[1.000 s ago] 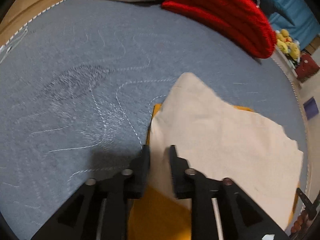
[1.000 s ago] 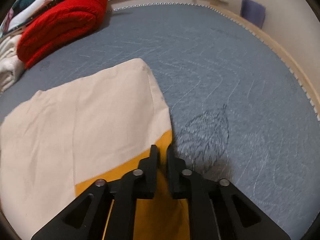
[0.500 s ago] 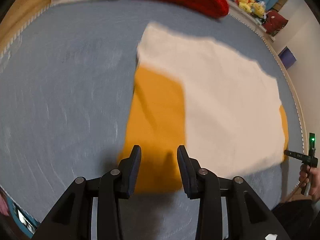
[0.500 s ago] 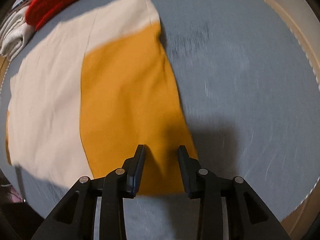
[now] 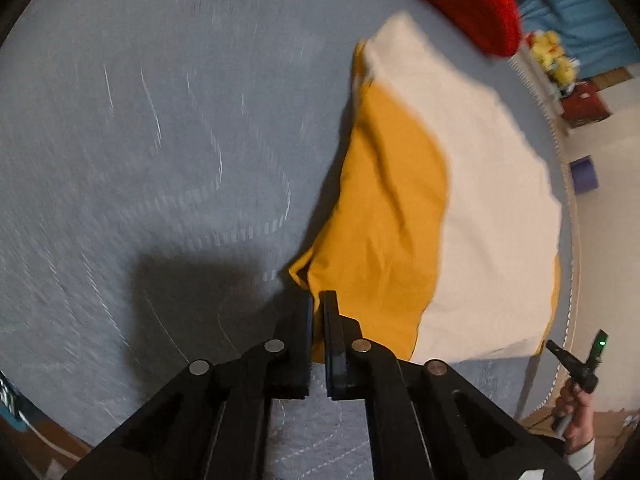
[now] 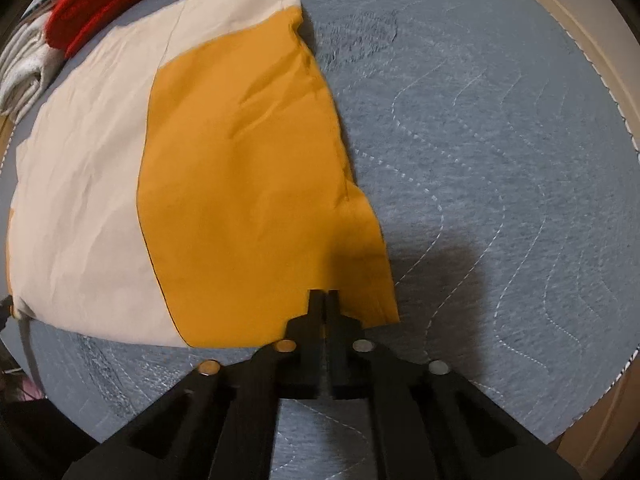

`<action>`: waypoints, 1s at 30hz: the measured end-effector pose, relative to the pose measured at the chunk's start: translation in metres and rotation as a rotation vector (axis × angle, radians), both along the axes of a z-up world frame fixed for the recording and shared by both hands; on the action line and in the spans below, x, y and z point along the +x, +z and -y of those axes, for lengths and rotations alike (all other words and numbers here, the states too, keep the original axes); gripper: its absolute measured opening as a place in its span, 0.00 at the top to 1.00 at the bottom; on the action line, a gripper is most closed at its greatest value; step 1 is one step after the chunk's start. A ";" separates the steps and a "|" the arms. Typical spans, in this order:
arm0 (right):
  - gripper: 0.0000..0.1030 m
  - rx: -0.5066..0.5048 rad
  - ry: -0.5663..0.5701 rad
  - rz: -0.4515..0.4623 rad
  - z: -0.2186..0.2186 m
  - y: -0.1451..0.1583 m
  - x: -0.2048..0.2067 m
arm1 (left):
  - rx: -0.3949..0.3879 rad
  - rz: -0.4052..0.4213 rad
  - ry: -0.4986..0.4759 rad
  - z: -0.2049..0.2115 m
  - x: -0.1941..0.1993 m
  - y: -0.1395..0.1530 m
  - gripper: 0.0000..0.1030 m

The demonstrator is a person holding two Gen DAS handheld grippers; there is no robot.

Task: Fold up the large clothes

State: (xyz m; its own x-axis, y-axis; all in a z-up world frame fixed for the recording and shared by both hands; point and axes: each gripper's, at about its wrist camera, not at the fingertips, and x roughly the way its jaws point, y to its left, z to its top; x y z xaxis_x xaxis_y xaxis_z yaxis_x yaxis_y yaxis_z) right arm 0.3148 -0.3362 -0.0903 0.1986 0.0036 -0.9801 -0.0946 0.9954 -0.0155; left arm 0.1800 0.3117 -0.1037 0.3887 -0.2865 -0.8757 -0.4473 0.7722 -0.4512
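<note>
While one garment (image 6: pixel 224 168), part orange and part cream, lies flat on the blue quilted bed (image 6: pixel 500 140), two grippers pinch its near hem. The left gripper (image 5: pixel 318 298) has its fingers pressed together on the garment's near-left orange corner. The right gripper (image 6: pixel 324 296) has its fingers closed fully on the orange hem at the near-right corner. The garment occupies the middle of the bed, its cream part toward the far edge. One red folded item (image 6: pixel 92 8) and one white folded item (image 6: pixel 24 68) sit at the bed's far edge, beyond the garment. One hand (image 5: pixel 578 420) shows in the left wrist view, gripping the right gripper's handle.
</note>
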 end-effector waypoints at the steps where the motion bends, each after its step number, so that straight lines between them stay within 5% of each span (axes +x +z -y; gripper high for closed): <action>1: 1.00 0.028 -0.010 0.032 0.002 0.010 -0.002 | 0.002 0.045 0.008 -0.001 -0.004 0.010 0.99; 4: 1.00 0.055 -0.064 0.102 0.016 0.036 -0.010 | 0.064 -0.014 0.006 -0.009 -0.003 0.001 1.00; 7: 1.00 -0.025 -0.143 0.009 0.032 0.015 -0.013 | 0.062 -0.184 -0.004 -0.008 0.002 -0.031 1.00; 11: 0.95 0.113 -0.134 -0.001 0.030 0.012 -0.008 | 0.075 -0.053 0.036 -0.007 0.011 -0.007 0.98; 12: 0.93 0.125 -0.130 0.010 0.029 0.013 -0.007 | 0.049 -0.018 0.048 -0.008 0.012 -0.002 0.88; 14: 0.69 0.155 -0.123 0.013 0.024 0.016 -0.004 | 0.014 -0.005 0.054 -0.005 0.014 -0.004 0.61; 16: 0.52 0.149 -0.114 0.010 0.035 0.010 -0.003 | -0.021 -0.038 0.030 -0.001 0.020 -0.016 0.54; 17: 0.52 0.130 -0.104 -0.001 0.033 0.007 -0.002 | -0.043 -0.067 0.010 0.002 0.021 -0.025 0.54; 20: 0.52 0.102 -0.100 -0.064 0.032 -0.007 0.009 | -0.071 -0.136 -0.035 0.013 0.024 -0.041 0.55; 22: 0.52 0.069 -0.083 -0.089 0.033 -0.016 0.016 | -0.073 -0.143 -0.058 0.019 0.028 -0.044 0.67; 23: 0.52 0.055 -0.068 -0.092 0.031 -0.017 0.014 | -0.067 -0.139 -0.070 0.021 0.031 -0.040 0.88; 24: 0.52 0.038 -0.049 -0.091 0.027 -0.018 0.014 | -0.064 -0.123 -0.078 0.023 0.033 -0.037 0.91; 25: 0.62 0.026 -0.037 -0.084 0.025 -0.017 0.013 | -0.058 -0.105 -0.082 0.024 0.033 -0.032 0.92; 26: 0.88 -0.001 -0.022 -0.072 0.022 -0.016 0.013 | -0.054 -0.089 -0.085 0.028 0.027 -0.023 0.94; 30: 0.96 0.065 -0.054 -0.025 0.028 0.008 0.011 | -0.083 0.003 -0.066 0.017 0.016 0.001 0.94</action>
State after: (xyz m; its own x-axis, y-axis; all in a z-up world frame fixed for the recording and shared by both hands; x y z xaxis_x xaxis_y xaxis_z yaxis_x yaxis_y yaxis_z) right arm 0.3261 -0.3640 -0.0820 0.1761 0.0572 -0.9827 -0.0407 0.9979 0.0507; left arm 0.1962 0.2949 -0.1025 0.3690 -0.3827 -0.8470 -0.3954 0.7601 -0.5157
